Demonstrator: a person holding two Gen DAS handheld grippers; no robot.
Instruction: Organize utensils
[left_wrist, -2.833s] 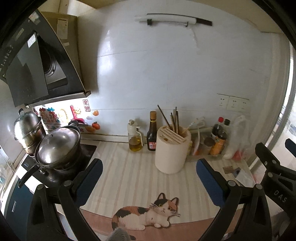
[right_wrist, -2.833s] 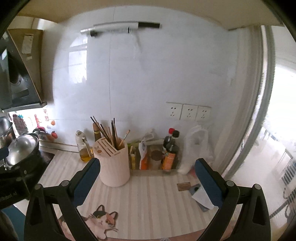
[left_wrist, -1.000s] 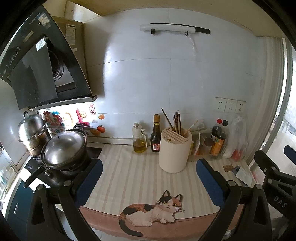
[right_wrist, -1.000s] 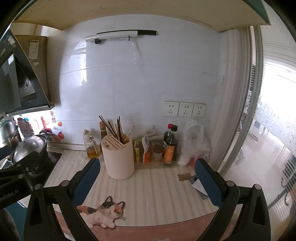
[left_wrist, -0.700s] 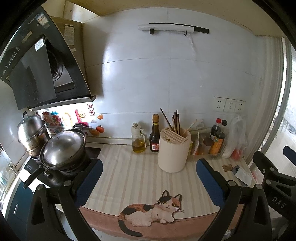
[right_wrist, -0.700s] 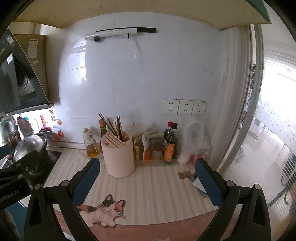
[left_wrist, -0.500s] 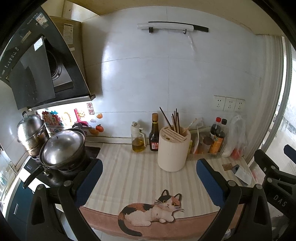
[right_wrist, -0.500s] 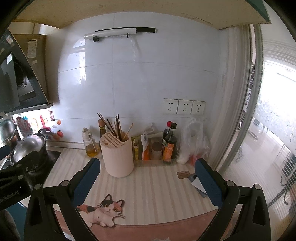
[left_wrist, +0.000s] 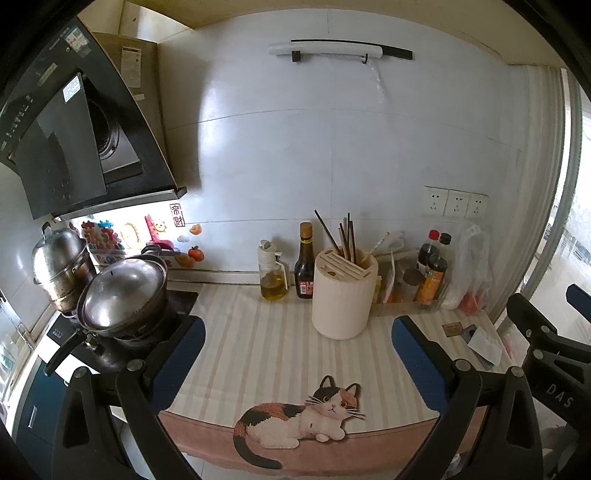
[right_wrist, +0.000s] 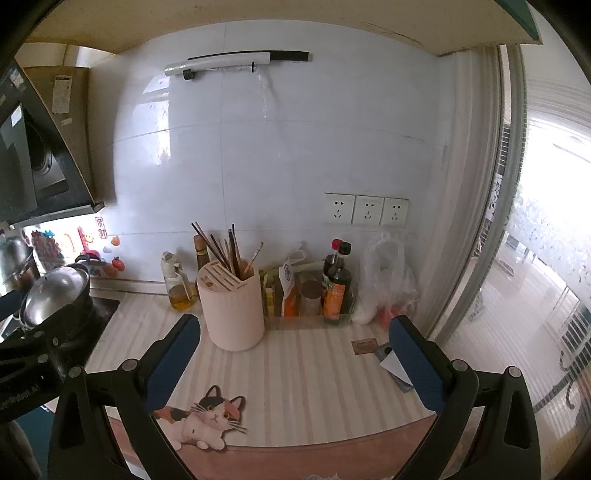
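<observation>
Chopsticks in unlabelled holder

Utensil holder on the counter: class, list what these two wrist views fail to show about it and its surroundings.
- Utensil holder: lower ends of the chopsticks are hidden inside it in both views.
- Dark bottle: mostly hidden behind the holder in the right wrist view.
- Small card: print too small to read.
- Plastic bag: contents blurred by the film.
- Counter front edge: cut off by the frame and both open jaws.

Both views have drawn back — the utensil holder sits farther off.
</observation>
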